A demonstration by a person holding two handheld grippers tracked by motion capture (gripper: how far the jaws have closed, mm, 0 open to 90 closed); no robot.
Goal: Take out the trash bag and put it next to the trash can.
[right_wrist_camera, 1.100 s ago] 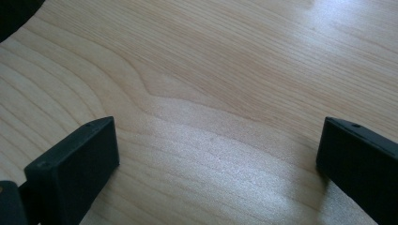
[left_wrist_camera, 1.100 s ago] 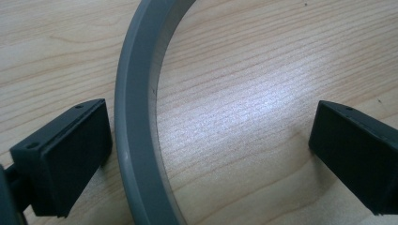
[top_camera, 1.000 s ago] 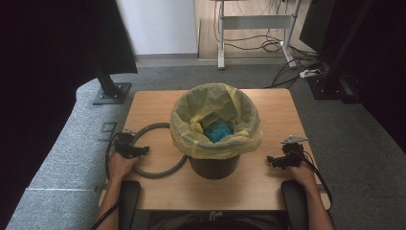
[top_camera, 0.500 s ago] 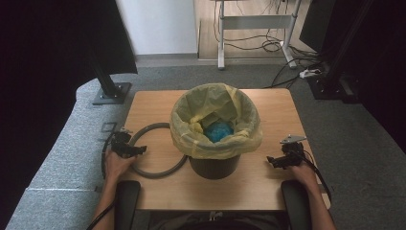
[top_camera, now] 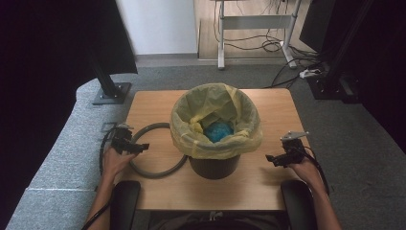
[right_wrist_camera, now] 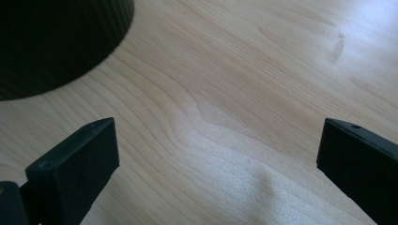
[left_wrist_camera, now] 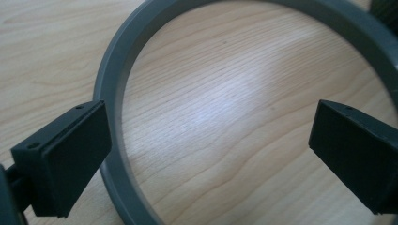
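Grey plastic ring lies flat on the wooden table, left of the lined bin. It looks stiff and light; grip its narrow rim. Left gripper is spread around it, right gripper spread, both holding nothing.

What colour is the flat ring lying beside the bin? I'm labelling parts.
Grey: the flat plastic ring shows best in the left gripper view.

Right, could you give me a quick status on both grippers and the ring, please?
Left gripper open over grey ring, not gripping. Right gripper open, empty, beside bin. Ring flat on table, against bin. Nothing in the way.
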